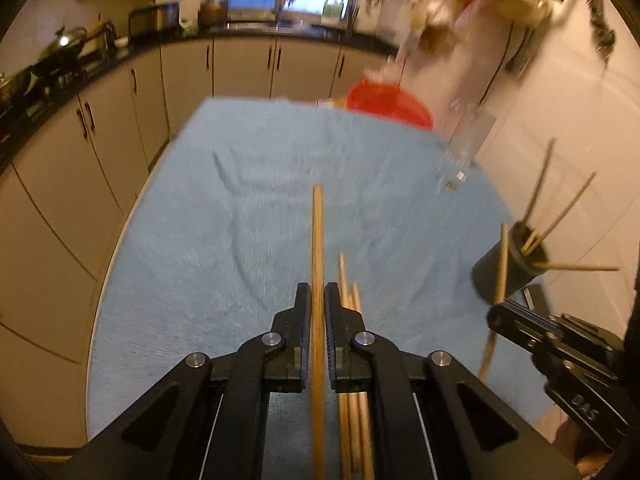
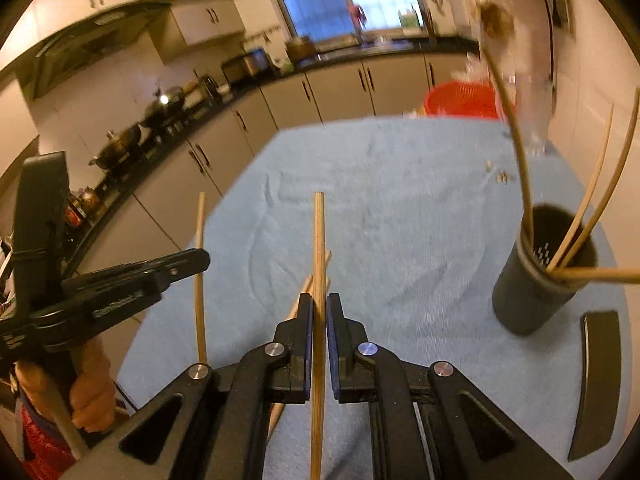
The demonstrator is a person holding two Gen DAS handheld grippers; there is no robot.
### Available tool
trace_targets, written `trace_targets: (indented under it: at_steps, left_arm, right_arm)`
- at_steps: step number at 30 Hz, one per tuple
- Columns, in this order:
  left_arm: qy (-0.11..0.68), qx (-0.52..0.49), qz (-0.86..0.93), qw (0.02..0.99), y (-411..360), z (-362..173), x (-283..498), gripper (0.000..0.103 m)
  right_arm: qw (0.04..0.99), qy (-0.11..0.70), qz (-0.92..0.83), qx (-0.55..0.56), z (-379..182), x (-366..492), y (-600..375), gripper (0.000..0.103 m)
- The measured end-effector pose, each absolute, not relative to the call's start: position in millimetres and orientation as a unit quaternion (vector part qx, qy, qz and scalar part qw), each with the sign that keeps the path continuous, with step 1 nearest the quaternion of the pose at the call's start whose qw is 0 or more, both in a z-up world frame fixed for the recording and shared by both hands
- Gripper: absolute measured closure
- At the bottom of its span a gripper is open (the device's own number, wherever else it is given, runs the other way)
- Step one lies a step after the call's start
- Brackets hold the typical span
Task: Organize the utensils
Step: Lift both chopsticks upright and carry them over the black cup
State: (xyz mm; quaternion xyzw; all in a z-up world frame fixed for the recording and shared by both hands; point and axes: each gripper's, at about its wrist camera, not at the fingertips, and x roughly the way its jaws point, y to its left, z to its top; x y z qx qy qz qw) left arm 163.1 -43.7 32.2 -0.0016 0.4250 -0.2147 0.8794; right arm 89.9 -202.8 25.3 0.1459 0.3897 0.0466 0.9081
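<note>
Blue cloth [image 1: 240,208] fills frame centre. Left gripper [image 1: 318,296] pinches chopstick [image 1: 317,240]; right gripper [image 2: 319,306] pinches chopstick [image 2: 319,240]. Holder [image 2: 528,292] at right, sticks inside.

Red basin [image 1: 390,104] (blurred), blue cloth [image 1: 248,216]

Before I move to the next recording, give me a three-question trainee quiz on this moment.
1. True or false: each claw is shut on a chopstick.
2. Where do the sorted chopsticks stand? A) red basket B) dark cup C) glass
3. What covers the table?

Key:
1. True. The left claw grips a chopstick, and the right claw grips another chopstick.
2. B. Several stand in the dark cup; a few loose chopsticks lie on the cloth.
3. A blue cloth.
</note>
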Motion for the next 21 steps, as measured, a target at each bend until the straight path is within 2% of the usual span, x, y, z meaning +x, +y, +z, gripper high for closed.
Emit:
trace_targets:
  at_steps: [7,21]
  left_arm:
    - [0.386,-0.004,-0.221,0.896,-41.7,59.5,135.1,0.097]
    - [0.362,0.0,-0.23,0.903,-46.7,83.4,127.8,0.097]
  right_arm:
    - [0.934,0.328,0.037,0.134,48.4,67.2,-198.2,0.096]
    - [0.944,0.296,0.026,0.141,66.9,53.2,-208.4,0.096]
